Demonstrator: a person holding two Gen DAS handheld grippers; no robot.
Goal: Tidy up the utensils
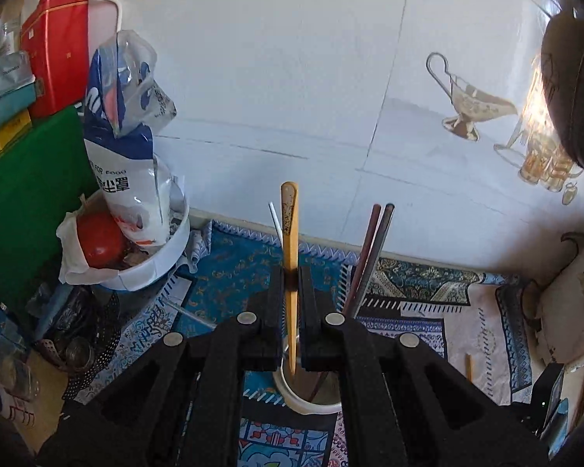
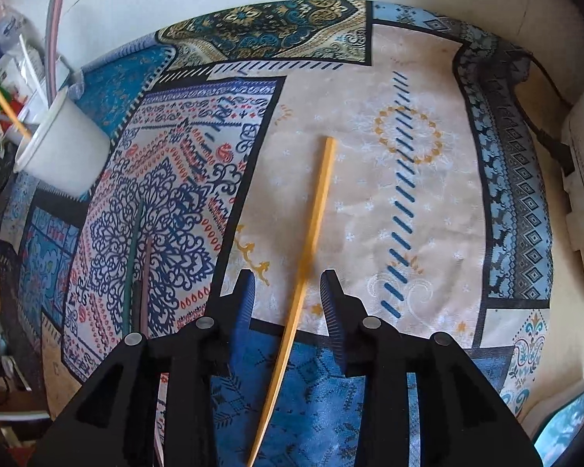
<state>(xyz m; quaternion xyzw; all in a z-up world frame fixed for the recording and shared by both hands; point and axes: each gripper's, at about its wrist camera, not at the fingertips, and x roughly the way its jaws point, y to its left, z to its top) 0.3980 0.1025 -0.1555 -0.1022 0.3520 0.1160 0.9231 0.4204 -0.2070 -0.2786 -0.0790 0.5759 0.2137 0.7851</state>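
- The task looks partly done: a white plastic cup (image 1: 311, 401) standing on the patterned tabletop (image 2: 428, 233) already holds a pair of dark reddish-brown chopsticks (image 1: 372, 257) and a thin white stick (image 1: 275, 220), all upright.
- The left claw (image 1: 292, 284) is closed on a yellow bamboo chopstick (image 1: 290, 233), upright, with its lower tip just inside the cup's mouth (a release would probably drop it in).
- The right claw (image 2: 290, 292) stands wide open, gripping nothing, astride a second yellow bamboo chopstick (image 2: 311, 233) lying flat on the cloth; the stick runs between the jaws without clearly touching either.
- Still left, by this reading: that flat chopstick, plus a dark green and a pinkish chopstick (image 2: 136, 264) lying side by side on the cloth near the cup.
- The held chopstick is slim and tapered, with dark speckling on its broad upper end; the flat one is plain and slightly blurred near the claw.
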